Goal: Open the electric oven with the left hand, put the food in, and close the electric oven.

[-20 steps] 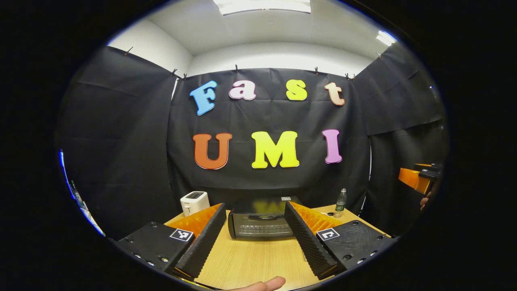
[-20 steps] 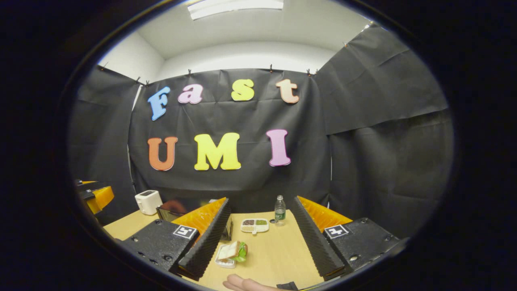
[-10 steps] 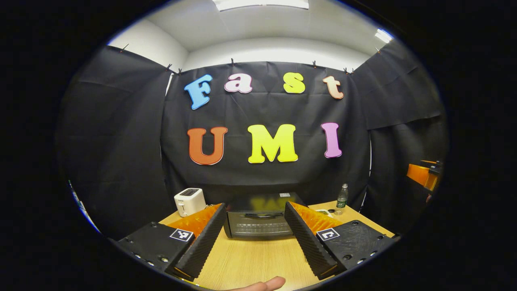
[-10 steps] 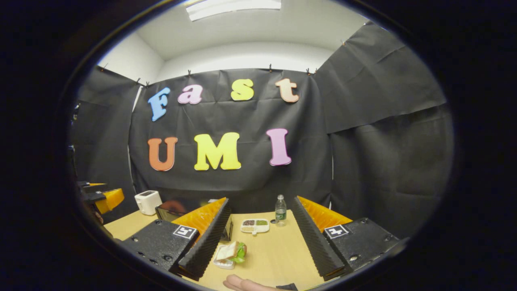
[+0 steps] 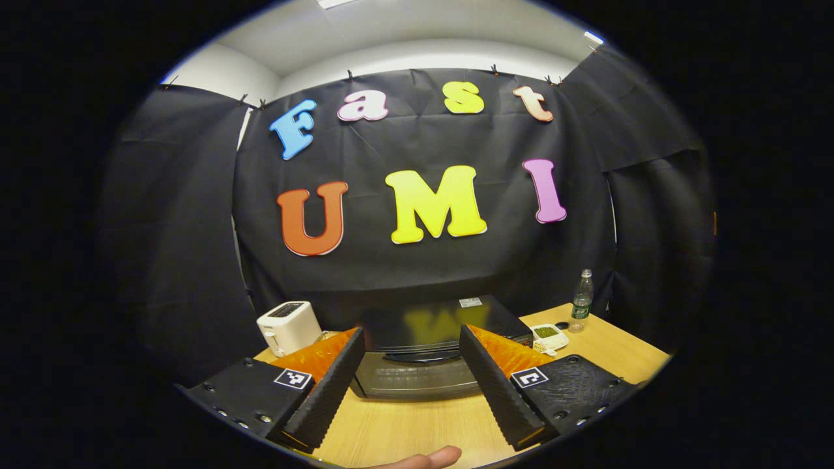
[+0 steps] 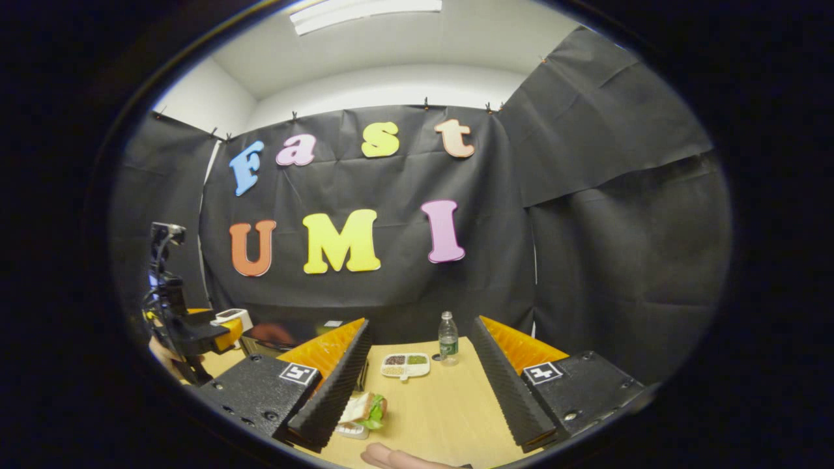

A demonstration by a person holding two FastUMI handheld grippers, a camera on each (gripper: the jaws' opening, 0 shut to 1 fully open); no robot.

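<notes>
The black electric oven (image 5: pixel 417 335) stands straight ahead in the left gripper view with its door shut and a handle along the door's top. My left gripper (image 5: pixel 412 391) is open just in front of it, apart from the door, fingers framing it. In the right gripper view a sandwich with green lettuce on a small white tray (image 6: pixel 363 413) lies on the table beside the left finger of my open right gripper (image 6: pixel 417 394). The oven's corner (image 6: pixel 270 335) and the left gripper (image 6: pixel 195 329) show at the far left there.
A white toaster (image 5: pixel 288 326) stands left of the oven. Right of the oven are a divided snack dish (image 6: pixel 405 365) and a water bottle (image 6: pixel 447 337). Everything rests on the wooden table (image 5: pixel 417 430). A fingertip (image 5: pixel 423 459) shows at the bottom edge.
My left gripper has moved forward and closer to the oven, which now looks larger. In the right gripper view the left gripper has come further into sight. The right gripper barely shifted.
</notes>
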